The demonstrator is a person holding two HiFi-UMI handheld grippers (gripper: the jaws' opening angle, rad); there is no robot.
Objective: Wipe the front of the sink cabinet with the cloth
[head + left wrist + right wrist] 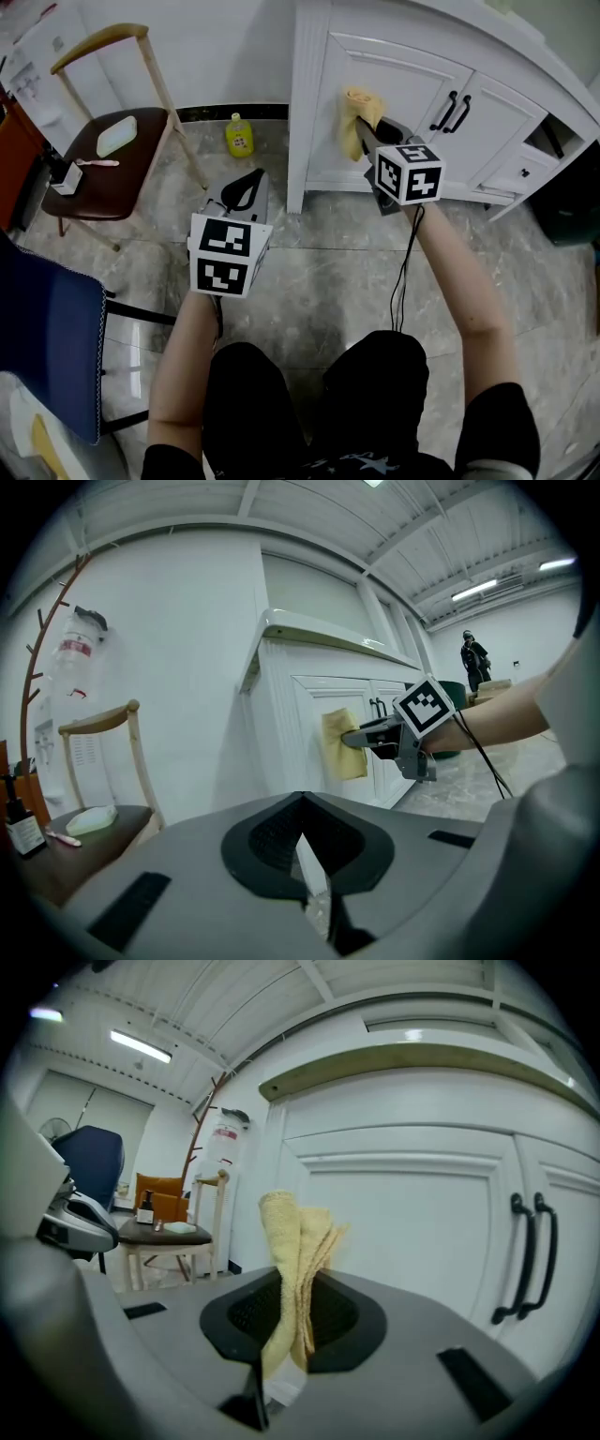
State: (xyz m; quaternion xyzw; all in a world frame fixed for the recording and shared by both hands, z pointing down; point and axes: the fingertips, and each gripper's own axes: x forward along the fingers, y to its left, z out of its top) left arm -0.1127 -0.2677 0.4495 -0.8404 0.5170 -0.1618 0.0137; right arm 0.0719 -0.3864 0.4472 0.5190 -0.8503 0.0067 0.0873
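Observation:
The white sink cabinet stands at the upper right, its left door filling the right gripper view. My right gripper is shut on a folded yellow cloth, which hangs against the left door's panel. In the right gripper view the cloth stands up between the jaws. In the left gripper view the cloth and right gripper show against the cabinet. My left gripper is held low over the floor, left of the cabinet, jaws closed with nothing in them.
A wooden chair with a soap dish and small items stands at the left. A yellow bottle sits on the floor by the wall. Black door handles are right of the cloth. A blue seat is near left.

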